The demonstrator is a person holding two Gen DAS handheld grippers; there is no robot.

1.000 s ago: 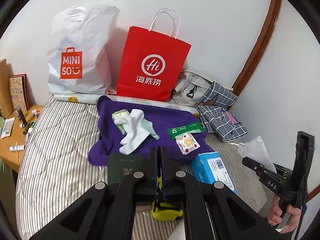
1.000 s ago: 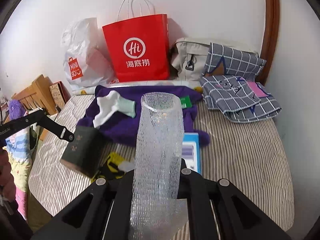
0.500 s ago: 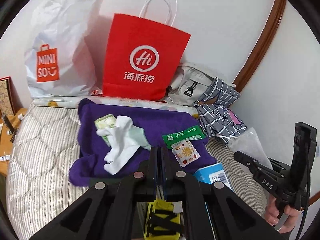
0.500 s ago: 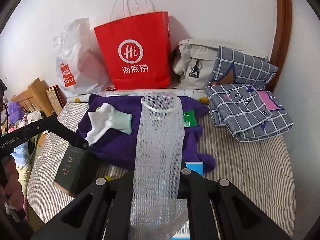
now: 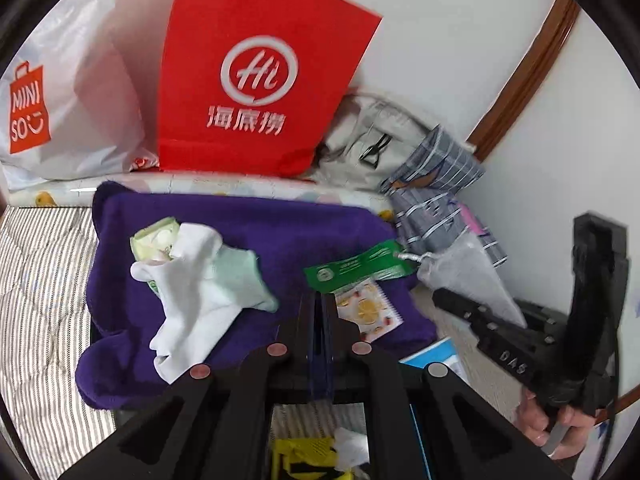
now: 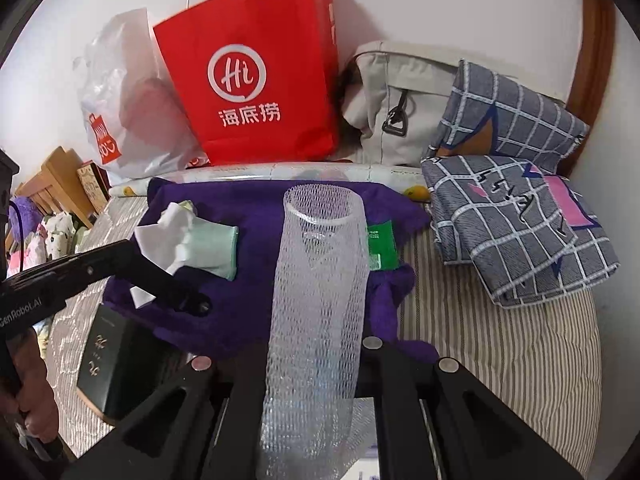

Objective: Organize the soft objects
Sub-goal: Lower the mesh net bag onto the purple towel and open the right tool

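A purple towel (image 5: 280, 232) (image 6: 256, 240) lies on the striped bed. White and mint socks (image 5: 200, 280) (image 6: 192, 240) lie on its left part, over a green packet (image 5: 154, 238). My left gripper (image 5: 318, 300) is shut and empty, just above the towel's front edge, right of the socks. It also shows in the right wrist view (image 6: 200, 306). My right gripper (image 6: 316, 264) is shut on a white foam net sleeve (image 6: 316, 300) that stands upright between the fingers. It shows at the right of the left wrist view (image 5: 444, 296).
A red paper bag (image 5: 256, 80) (image 6: 256, 80), a white Miniso bag (image 5: 60, 100), a beige bag (image 6: 400, 100) and folded checked cloth (image 6: 520, 220) line the wall. A green sachet (image 5: 356, 270), fruit-print packet (image 5: 368, 312), dark box (image 6: 108, 360) and blue box (image 5: 436, 356) lie nearby.
Both grippers have moved forward over the bed toward the towel and bags. The left gripper now sits over the towel's front edge. Both stay shut.
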